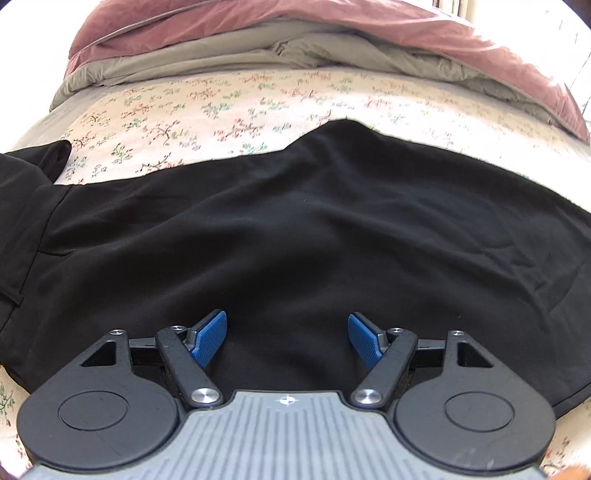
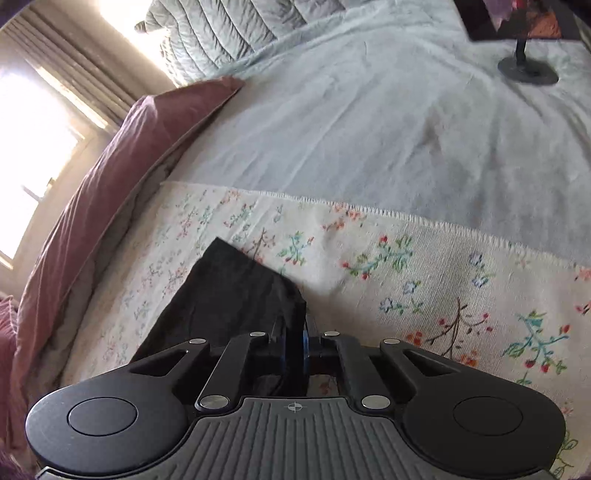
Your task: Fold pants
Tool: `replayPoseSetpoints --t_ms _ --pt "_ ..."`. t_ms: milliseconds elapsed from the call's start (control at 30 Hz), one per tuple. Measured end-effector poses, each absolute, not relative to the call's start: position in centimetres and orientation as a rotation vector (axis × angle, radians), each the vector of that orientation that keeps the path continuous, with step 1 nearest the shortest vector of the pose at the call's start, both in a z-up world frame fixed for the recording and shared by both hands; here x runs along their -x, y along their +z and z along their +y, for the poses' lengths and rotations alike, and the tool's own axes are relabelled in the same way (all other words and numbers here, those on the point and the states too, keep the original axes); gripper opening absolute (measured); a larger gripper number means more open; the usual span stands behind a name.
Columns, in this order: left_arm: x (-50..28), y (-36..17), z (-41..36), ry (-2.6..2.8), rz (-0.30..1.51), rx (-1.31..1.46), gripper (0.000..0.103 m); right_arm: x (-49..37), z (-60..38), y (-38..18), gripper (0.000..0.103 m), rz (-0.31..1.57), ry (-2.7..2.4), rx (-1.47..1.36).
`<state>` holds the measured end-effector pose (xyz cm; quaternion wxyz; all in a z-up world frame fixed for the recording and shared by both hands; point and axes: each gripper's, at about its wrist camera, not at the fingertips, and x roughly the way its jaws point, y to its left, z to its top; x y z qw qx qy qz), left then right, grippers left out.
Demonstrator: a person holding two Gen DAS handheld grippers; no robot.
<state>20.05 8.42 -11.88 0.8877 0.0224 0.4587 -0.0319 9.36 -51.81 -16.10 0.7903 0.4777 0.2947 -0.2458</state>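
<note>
- Black pants (image 1: pixel 295 229) lie spread across the middle of the left-wrist frame, on a floral cloth (image 1: pixel 221 107).
- Left gripper (image 1: pixel 287 339): fingers wide apart, nothing between, over the fabric.
- Right gripper (image 2: pixel 295 341): fingers narrow, apparently pinching a pants edge (image 2: pixel 236 295), lower centre of its frame; pads mostly hidden.

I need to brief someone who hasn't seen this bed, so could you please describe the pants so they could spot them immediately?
Start from the bed with the maroon duvet bunched at its far side. In front of it lies a cream floral blanket, and spread across that are the pants. They are the only plain black fabric, dark against the pale flowered cloth.
</note>
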Motion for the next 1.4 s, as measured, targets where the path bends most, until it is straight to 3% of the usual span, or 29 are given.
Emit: replayPoseSetpoints --t_ms 200,333,500,567,633,667,700,1100,1300,1400 --pt "-18.5 -10.4 5.7 -0.201 0.866 -0.018 0.087 -6.5 -53.9 -19.5 0.022 0.530 -0.525 -1.404" --pt "-17.9 -11.2 2.1 -0.279 0.855 -0.098 0.088 -6.4 -53.6 -19.6 0.023 0.508 -0.541 -1.445" --pt "-17.9 -12.9 -0.9 -0.272 0.881 -0.249 0.094 -7.7 -52.8 -18.8 0.046 0.508 -0.523 -1.357" --pt "-18.3 -12.9 -0.8 -0.262 0.889 -0.214 0.095 -8.0 -52.5 -18.5 0.047 0.515 -0.531 -1.331" --pt "-18.4 -12.7 -0.7 -0.265 0.882 -0.190 0.095 -8.5 -52.3 -18.4 0.041 0.535 -0.512 -1.306" --pt "-18.3 -12.6 -0.8 -0.267 0.873 -0.194 0.095 -8.8 -52.1 -18.2 0.020 0.556 -0.511 -1.280" --pt "-18.2 -12.6 -1.0 -0.270 0.863 -0.201 0.095 -9.0 -51.9 -18.1 0.010 0.558 -0.512 -1.268" --pt "-18.4 -12.3 -1.6 -0.299 0.853 -0.155 0.097 -10.6 -47.1 -10.8 0.010 0.410 -0.474 -0.921" --pt "-19.1 -10.9 2.9 -0.235 0.831 0.066 0.098 -13.7 -36.4 -4.1 0.010 0.236 -0.275 -0.314" --pt "-19.5 -10.8 4.5 -0.229 0.850 0.173 0.098 -16.6 -25.7 -3.6 0.010 0.289 0.008 -0.016"
